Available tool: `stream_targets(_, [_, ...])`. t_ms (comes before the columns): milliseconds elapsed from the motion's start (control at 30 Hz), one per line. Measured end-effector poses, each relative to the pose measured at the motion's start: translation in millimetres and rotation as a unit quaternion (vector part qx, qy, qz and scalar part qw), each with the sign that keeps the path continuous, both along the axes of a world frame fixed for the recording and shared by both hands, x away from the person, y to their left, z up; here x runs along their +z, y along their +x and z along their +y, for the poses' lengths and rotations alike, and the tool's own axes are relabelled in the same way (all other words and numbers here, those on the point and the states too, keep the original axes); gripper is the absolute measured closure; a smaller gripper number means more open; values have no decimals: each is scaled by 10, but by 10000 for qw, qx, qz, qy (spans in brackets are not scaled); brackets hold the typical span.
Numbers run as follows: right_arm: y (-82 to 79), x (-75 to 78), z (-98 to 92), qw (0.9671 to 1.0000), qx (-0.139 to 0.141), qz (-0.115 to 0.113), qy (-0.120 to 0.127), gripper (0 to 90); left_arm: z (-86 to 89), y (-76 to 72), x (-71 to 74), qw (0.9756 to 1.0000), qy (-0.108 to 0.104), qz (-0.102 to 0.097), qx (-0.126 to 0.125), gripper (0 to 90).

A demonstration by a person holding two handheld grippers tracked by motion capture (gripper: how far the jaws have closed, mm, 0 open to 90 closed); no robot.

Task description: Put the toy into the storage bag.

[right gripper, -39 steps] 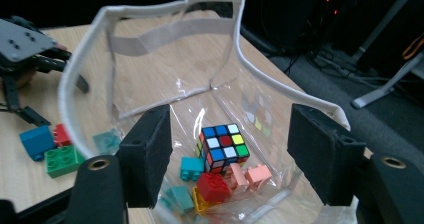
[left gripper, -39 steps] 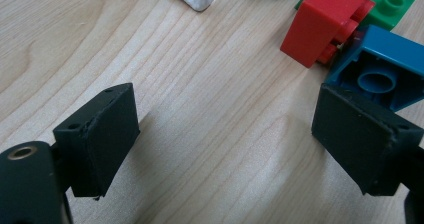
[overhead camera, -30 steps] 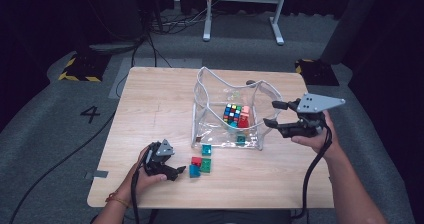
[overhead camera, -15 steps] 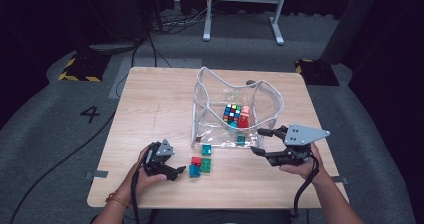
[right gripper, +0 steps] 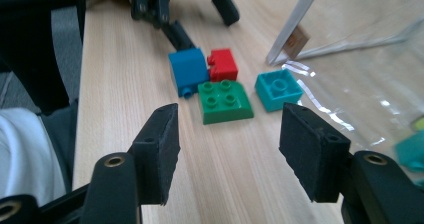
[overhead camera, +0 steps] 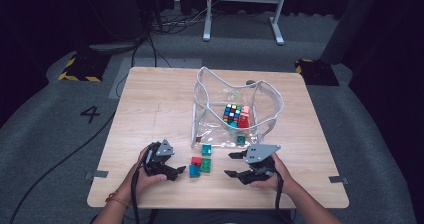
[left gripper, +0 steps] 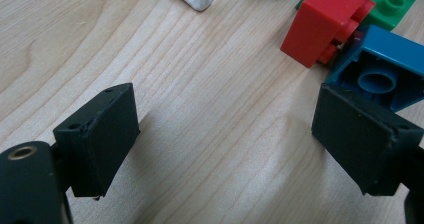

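High view: pale wooden tabletop [overhead camera: 150, 104] on grey carpeted floor [overhead camera: 60, 114], painted "4" to the left, yellow-black hazard tape beyond, dark room behind, white metal stand legs [overhead camera: 240, 14] at the back.

Clear soft plastic bag [overhead camera: 235, 109] standing open mid-tabletop, multicoloured puzzle cube [overhead camera: 232, 113] and a red block inside.

Four toy bricks clustered just in front of the bag, near the front edge: green four-stud brick [right gripper: 224, 101], blue brick [right gripper: 187, 71] lying on its side, red brick [right gripper: 222, 64] touching it, teal single-stud brick [right gripper: 277, 89] nearest the bag wall.

Left gripper [overhead camera: 172, 171] resting low just left of the cluster, jaws released and wide, one pad right beside the blue brick, nothing between.

Right gripper [overhead camera: 232, 165] low on the right, aimed at the green brick, jaws half open after just closing in, nothing between them.

Bare wood both sides of the cluster; bag wall close behind.
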State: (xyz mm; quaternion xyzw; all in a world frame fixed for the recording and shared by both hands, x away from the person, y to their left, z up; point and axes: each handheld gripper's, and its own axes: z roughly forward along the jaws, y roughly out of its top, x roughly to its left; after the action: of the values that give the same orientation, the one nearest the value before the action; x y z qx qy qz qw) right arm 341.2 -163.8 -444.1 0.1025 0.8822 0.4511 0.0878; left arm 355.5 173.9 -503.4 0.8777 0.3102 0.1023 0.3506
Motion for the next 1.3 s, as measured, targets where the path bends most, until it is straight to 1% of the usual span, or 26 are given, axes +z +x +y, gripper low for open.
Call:
stream_targets(167, [63, -225, 233, 9995, 182, 100, -237, 406, 0, 0, 0, 10000, 3, -1, -3, 116])
stream_targets(200, [69, -257, 273, 9992, 176, 158, -318, 405, 0, 0, 0, 10000, 2, -1, -1, 116])
stream_targets(233, [88, -290, 316, 9990, 192, 154, -364, 399, 0, 0, 0, 10000, 0, 0, -2, 116])
stream_targets(267, [86, -319, 361, 9989, 144, 277, -360, 391, 0, 0, 0, 10000, 2, -1, -2, 116])
stream_targets(300, [137, -355, 404, 9990, 324, 89, -297, 390, 0, 0, 0, 10000, 2, 0, -2, 116])
stream_targets(367, [192, -411, 463, 9984, 398, 21, -409, 375, 1, 0, 0, 10000, 4, 1, -4, 116])
stream_targets(433, [228, -459, 511, 9981, 446, 73, -428, 366, 0, 0, 0, 10000, 3, -1, -3, 116])
stream_targets(467, [203, -469, 529, 9982, 261, 287, -457, 357, 0, 0, 0, 10000, 1, -1, -3, 116])
stream_targets(500, [232, -496, 547, 9978, 315, 289, -512, 346, 0, 0, 0, 10000, 1, -1, -2, 116])
stream_targets(533, [235, -505, 556, 9977, 292, 323, -519, 337, 0, 0, 0, 10000, 1, -1, -2, 116])
stream_targets(600, [270, -537, 605, 9980, 257, 311, -493, 303, 0, 0, 0, 10000, -1, 1, -1, 116])
stream_targets(633, [312, -557, 621, 9982, 351, 196, -448, 306, 0, 0, 0, 10000, 0, 0, -2, 116])
stream_targets(700, [350, -593, 650, 9978, 434, 155, -467, 299, 0, 0, 0, 10000, -1, 0, -1, 116])
stream_targets(833, [364, -599, 700, 9976, 388, 344, -450, 295, 0, 0, 0, 10000, 0, 0, -1, 116])
stream_targets(900, [405, -606, 720, 9974, 488, 283, -443, 293, 0, 0, 0, 10000, -2, 0, 0, 116])
stream_targets(933, [382, -596, 720, 9970, 382, 451, -502, 294, 0, 0, 0, 10000, 0, 0, -1, 116])
stream_targets(967, [368, -596, 738, 9971, 283, 544, -445, 295, 0, 0, 0, 10000, 0, 1, -2, 116])
stream_targets(1000, [393, -598, 741, 9970, 400, 471, -455, 295, 0, 0, 0, 10000, -1, -1, -2, 117])
stream_targets(1033, [397, -595, 736, 9968, 410, 477, -500, 295, 0, 0, 0, 10000, 0, 0, -1, 116])
stream_targets(1100, [410, -597, 736, 9969, 441, 438, -492, 312, 0, 0, 0, 10000, -1, 0, -1, 116])
stream_targets(1133, [434, -613, 745, 9975, 525, 329, -348, 327, 0, 0, 0, 10000, 0, 0, -1, 116])
stream_targets(1167, [420, -612, 750, 9980, 398, 386, -305, 341, 0, 0, 0, 10000, -1, 0, 0, 116])
stream_targets(1200, [402, -604, 742, 9977, 299, 504, -350, 362, 0, 0, 0, 10000, 0, 0, -1, 116])
stream_targets(1233, [402, -601, 724, 9976, 266, 529, -367, 396, 0, 0, 0, 10000, 2, -1, -2, 116])
stream_targets(1267, [394, -596, 715, 9974, 179, 589, -363, 415, 0, 0, 0, 10000, -1, 0, 0, 116])
stream_targets(1300, [394, -596, 709, 9976, 148, 591, -334, 420, 0, 0, 0, 10000, 0, -1, -1, 116])
